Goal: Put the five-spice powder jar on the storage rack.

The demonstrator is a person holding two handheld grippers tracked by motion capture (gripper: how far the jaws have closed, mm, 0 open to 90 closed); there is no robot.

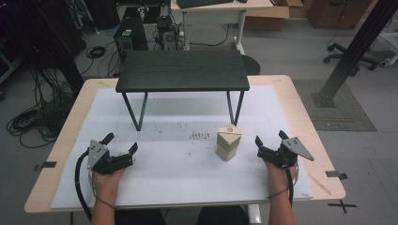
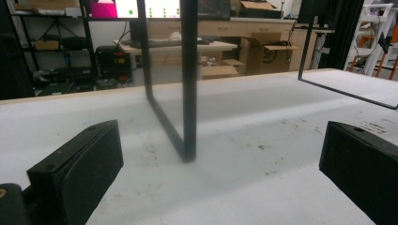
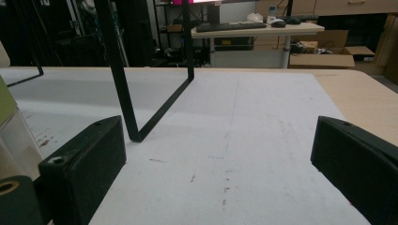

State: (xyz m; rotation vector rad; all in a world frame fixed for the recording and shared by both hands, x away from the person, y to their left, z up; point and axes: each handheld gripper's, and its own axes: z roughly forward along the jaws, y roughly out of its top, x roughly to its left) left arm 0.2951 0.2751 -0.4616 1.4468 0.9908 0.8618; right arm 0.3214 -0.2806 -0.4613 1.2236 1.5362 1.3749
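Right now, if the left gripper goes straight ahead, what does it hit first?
Likely the near left leg of the black stand: it sits between the open jaws of the left gripper. Bare mat before it; depth is a guess.

Carton (image 3: 8,131) cropped by right gripper view's left edge, its top print (image 1: 229,129) too small to read

**Dim room, soft overhead light**

The high view is dim and slightly soft, darkest at upper left. The black shelf (image 1: 182,70) throws a faint shadow on the white mat (image 1: 178,178) beneath it. Both gripper views blur the near jaws (lower corners); bright screens glare along their top edges.
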